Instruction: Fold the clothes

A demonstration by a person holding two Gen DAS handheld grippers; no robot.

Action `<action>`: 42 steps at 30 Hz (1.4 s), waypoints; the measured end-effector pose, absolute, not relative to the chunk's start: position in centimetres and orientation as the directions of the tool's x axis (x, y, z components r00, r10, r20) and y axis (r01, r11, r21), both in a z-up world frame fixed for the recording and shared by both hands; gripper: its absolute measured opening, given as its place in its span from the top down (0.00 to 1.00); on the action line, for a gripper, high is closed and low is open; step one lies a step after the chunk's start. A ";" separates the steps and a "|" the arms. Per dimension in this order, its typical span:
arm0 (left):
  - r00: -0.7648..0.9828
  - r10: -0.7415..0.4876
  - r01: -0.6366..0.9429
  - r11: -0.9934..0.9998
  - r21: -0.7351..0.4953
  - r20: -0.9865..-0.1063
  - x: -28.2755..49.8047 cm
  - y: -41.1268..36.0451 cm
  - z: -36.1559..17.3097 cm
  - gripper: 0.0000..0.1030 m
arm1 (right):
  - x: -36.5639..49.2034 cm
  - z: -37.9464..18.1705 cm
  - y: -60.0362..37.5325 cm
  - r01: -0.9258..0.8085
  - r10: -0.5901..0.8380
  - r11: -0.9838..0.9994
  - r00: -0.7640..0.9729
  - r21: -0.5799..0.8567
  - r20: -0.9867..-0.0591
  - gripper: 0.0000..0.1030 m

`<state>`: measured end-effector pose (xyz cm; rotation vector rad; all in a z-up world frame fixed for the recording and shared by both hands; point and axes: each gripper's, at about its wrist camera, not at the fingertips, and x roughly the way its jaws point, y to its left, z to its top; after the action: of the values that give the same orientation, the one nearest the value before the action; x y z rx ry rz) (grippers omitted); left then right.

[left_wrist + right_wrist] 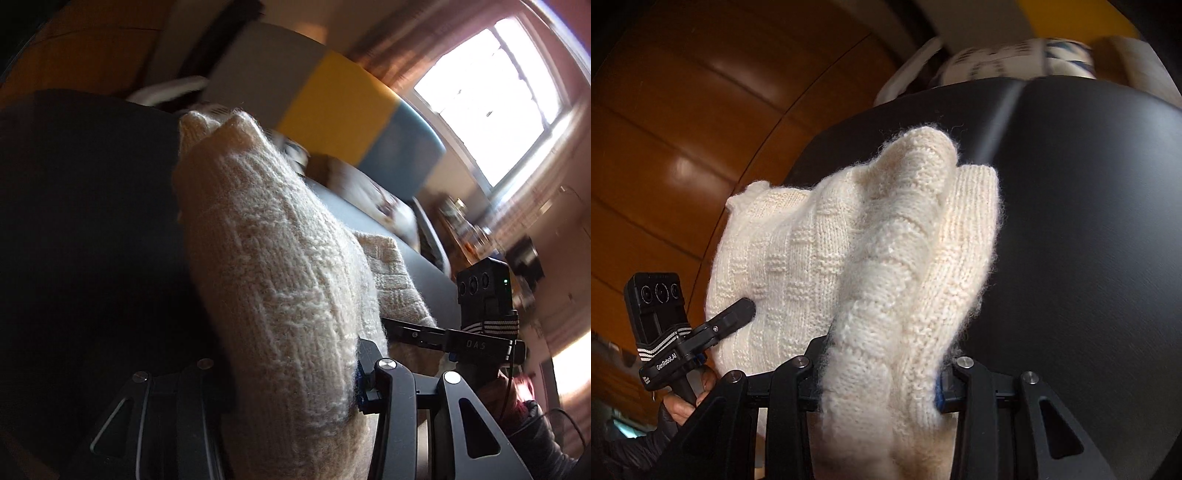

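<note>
Above a dark, matte table point(1089, 221), both hand-held grippers clutch the same cream knitted sweater point(886, 258), which hangs bunched between them, lifted clear of the surface. From the right wrist camera, the right gripper point(882, 384) is clenched on a thick fold of the knit, its black fingers point(964, 384) pressed into the wool on either side, with blue pads just showing at the fabric's edge. To its left in that view, the left gripper point(738, 314) pokes a dark fingertip against the sweater's basket-weave panel, a person's gloved hand point(683, 402) wrapped around its handle. From the left wrist camera, the left gripper point(295, 387) is likewise closed tight on a bulging roll of the garment, while the right gripper point(424, 332) meets the cloth just beyond. Behind, blurred, lie a window point(491, 99), a grey, yellow and blue cushion point(332, 110) and wooden floorboards point(683, 147).
</note>
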<state>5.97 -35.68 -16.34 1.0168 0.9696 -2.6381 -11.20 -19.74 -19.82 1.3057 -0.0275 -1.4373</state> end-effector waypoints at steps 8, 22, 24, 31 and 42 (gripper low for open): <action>-0.745 -0.106 0.567 -0.620 -0.542 -0.658 13.3 -46.3 -18.0 0.56 | -8.9 -19.9 -34.1 0.778 -0.589 -0.278 0.325 0.563 -0.740 0.64; -0.638 -0.183 0.733 -0.442 -0.518 -0.748 18.3 -53.0 -20.9 0.34 | -5.7 -13.9 -36.3 0.957 -0.660 -0.180 0.055 0.229 -0.749 0.56; -0.599 -0.238 0.769 -0.438 -0.465 -0.765 18.9 -52.7 -20.1 0.31 | -3.2 -13.1 -38.9 0.973 -0.673 -0.102 0.087 0.209 -0.734 0.56; -0.564 -0.408 0.808 -0.454 -0.376 -0.719 20.1 -50.3 -16.9 0.29 | 0.0 -16.6 -41.7 0.988 -0.549 -0.005 0.125 0.153 -0.826 0.58; -0.441 -0.450 0.844 -0.501 -0.189 -0.776 13.1 -47.8 -18.8 0.24 | -1.9 -20.4 -41.7 0.979 -0.567 -0.083 0.109 0.188 -0.816 0.63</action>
<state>13.12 -47.83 -18.83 0.8546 0.7340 -2.0116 -1.89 -41.73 -20.37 0.9210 0.5872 -1.4138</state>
